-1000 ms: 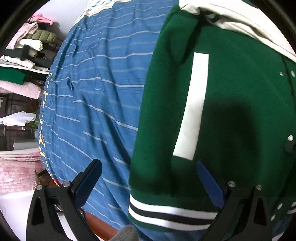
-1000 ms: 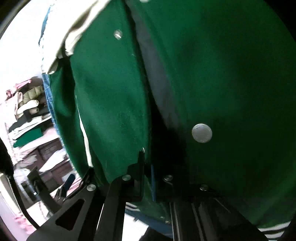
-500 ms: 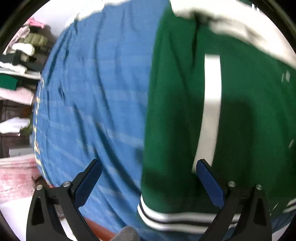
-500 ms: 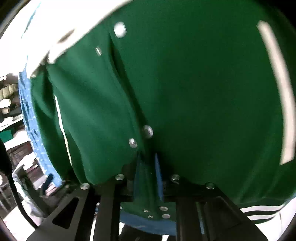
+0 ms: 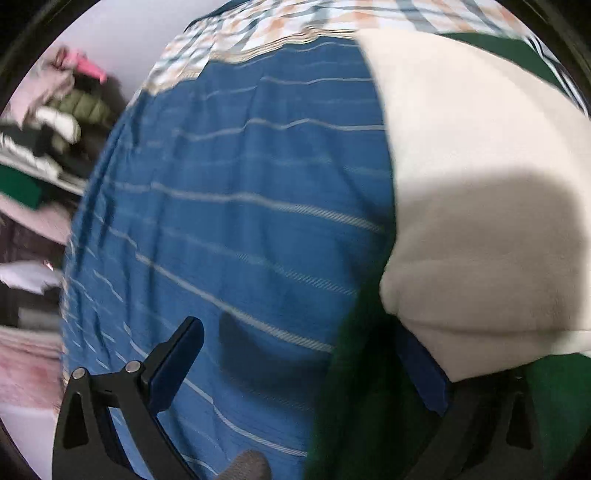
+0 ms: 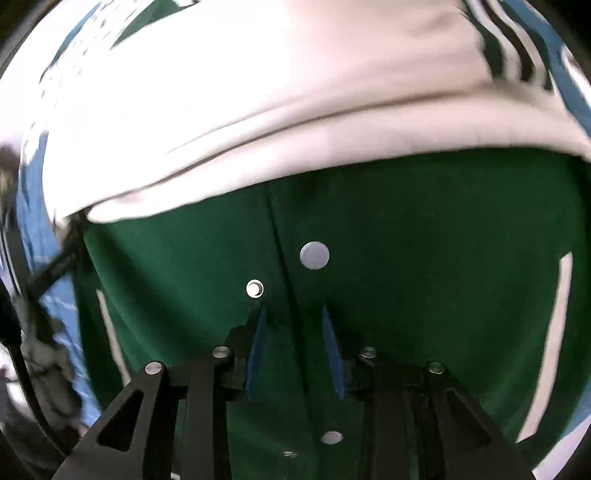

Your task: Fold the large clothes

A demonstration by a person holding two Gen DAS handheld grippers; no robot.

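A green varsity jacket [image 6: 406, 229] with a cream hood [image 6: 258, 103], white stripes and metal snaps [image 6: 314, 255] lies on a blue striped bedspread [image 5: 229, 206]. In the left wrist view its cream hood [image 5: 480, 206] and green edge [image 5: 354, 387] fill the right side. My left gripper [image 5: 299, 354] is open over the jacket's left edge; its right finger is partly under the cream cloth. My right gripper [image 6: 291, 325] has narrowly parted jaws either side of the jacket's front placket; whether they pinch it is unclear.
Shelves with piled clothes [image 5: 48, 122] stand beyond the bed's left edge. A checked cloth [image 5: 280, 26] lies at the far end of the bedspread. Pink fabric [image 5: 26, 362] lies at the lower left.
Both grippers have moved forward up the jacket toward the hood. The right jaws, shut a second ago, now stand slightly apart. The left stays open.
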